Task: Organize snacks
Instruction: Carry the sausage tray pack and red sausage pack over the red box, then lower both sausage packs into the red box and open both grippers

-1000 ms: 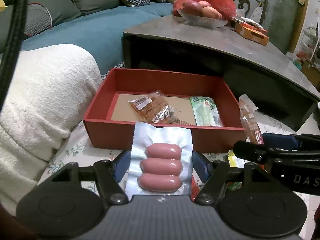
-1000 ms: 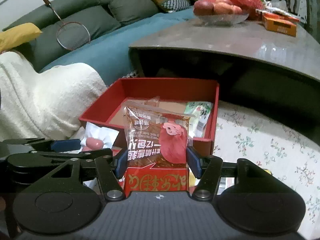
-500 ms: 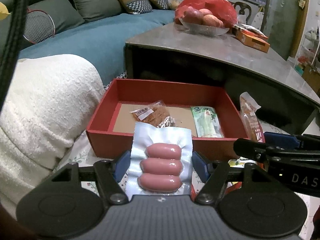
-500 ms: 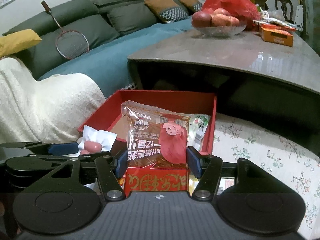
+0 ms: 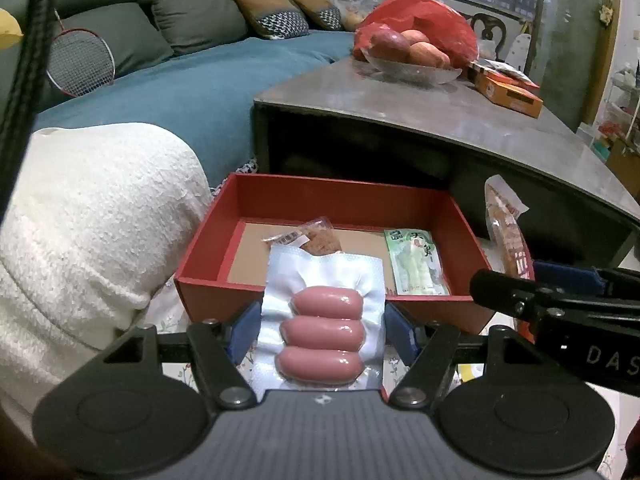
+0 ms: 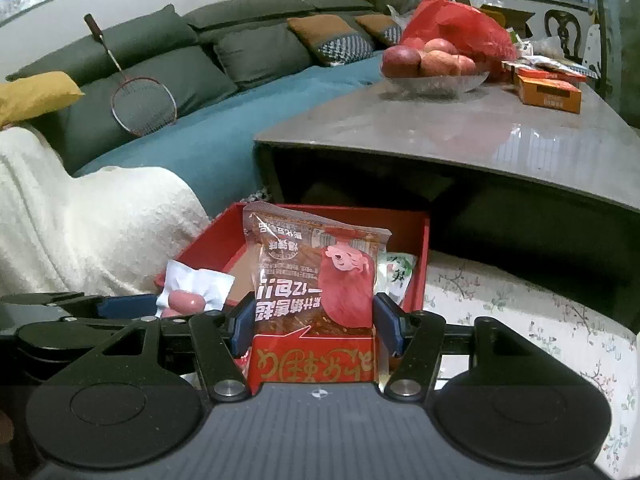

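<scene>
My left gripper (image 5: 322, 330) is shut on a clear pack of three pink sausages (image 5: 322, 328), held just before the near wall of the open red box (image 5: 340, 196). Inside the box lie a brown snack packet (image 5: 308, 236) and a green packet (image 5: 416, 262). My right gripper (image 6: 314, 322) is shut on a red printed snack bag (image 6: 316, 276), held upright in front of the red box (image 6: 422, 248). The right gripper shows at the right of the left wrist view (image 5: 560, 312) with its bag (image 5: 506, 232). The sausage pack also shows in the right wrist view (image 6: 192, 292).
A white blanket (image 5: 88, 232) lies left of the box. A dark low table (image 5: 440, 116) stands behind it with a bowl of apples (image 5: 408, 56), a red bag and orange boxes (image 5: 504, 90). A floral cloth (image 6: 520, 312) covers the surface to the right. A sofa (image 6: 200, 64) stands behind.
Both grippers have risen and drawn back a little from the red box, each still holding its packet. The box contents have not moved.
</scene>
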### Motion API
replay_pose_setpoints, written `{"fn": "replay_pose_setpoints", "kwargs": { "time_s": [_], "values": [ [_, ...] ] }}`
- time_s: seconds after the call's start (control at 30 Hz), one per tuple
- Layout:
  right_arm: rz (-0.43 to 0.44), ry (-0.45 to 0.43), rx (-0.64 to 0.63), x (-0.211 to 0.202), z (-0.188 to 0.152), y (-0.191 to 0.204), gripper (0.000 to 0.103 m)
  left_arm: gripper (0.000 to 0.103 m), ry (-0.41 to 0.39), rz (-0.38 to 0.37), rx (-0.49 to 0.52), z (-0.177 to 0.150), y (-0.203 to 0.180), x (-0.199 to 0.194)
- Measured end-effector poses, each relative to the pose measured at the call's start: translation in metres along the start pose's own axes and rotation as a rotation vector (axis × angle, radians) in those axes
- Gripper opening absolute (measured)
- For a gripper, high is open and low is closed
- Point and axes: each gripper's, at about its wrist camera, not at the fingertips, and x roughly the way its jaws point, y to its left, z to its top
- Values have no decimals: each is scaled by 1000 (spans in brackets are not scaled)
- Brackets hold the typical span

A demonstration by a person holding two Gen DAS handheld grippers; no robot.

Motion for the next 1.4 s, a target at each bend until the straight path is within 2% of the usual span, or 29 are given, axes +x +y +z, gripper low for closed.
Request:
{"fn": "replay_pose_setpoints", "kwargs": {
  "time_s": [1.0,1.4],
  "values": [
    [-4,-41,14,1,8,-2,67,62,-31,23,-17,9,-3,0],
    [0,-48,34,16,21,-7,68,62,-38,50,-15,22,-1,10]
  ]
}}
